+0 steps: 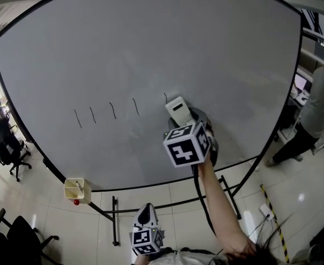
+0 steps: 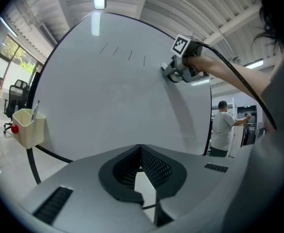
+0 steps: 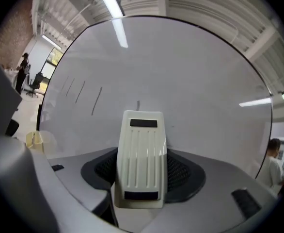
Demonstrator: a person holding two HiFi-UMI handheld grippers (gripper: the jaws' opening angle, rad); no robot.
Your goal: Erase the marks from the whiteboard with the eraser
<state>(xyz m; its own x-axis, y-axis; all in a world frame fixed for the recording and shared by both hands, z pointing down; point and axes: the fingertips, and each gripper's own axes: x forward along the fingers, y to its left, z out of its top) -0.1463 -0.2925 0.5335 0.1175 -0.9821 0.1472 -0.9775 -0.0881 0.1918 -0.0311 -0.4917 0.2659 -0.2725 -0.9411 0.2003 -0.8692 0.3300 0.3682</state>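
The whiteboard (image 1: 151,48) carries several short black strokes in a row; the leftmost mark (image 1: 77,118) is at the left and the last mark (image 1: 165,98) is just above the eraser. The white ribbed eraser (image 1: 178,111) lies flat against the board, and my right gripper (image 1: 185,118) is shut on it. In the right gripper view the eraser (image 3: 141,159) fills the space between the jaws of the right gripper (image 3: 141,171), with a small stroke (image 3: 138,104) just beyond its tip. My left gripper (image 1: 145,217) hangs low near the body, away from the board, shut and empty (image 2: 140,150).
A yellow pen cup (image 1: 74,189) with a marker hangs at the board's lower left edge. The board's black stand (image 1: 115,220) runs below it. A person (image 1: 317,109) stands at the right by shelves. Office chairs (image 1: 7,142) stand at the left.
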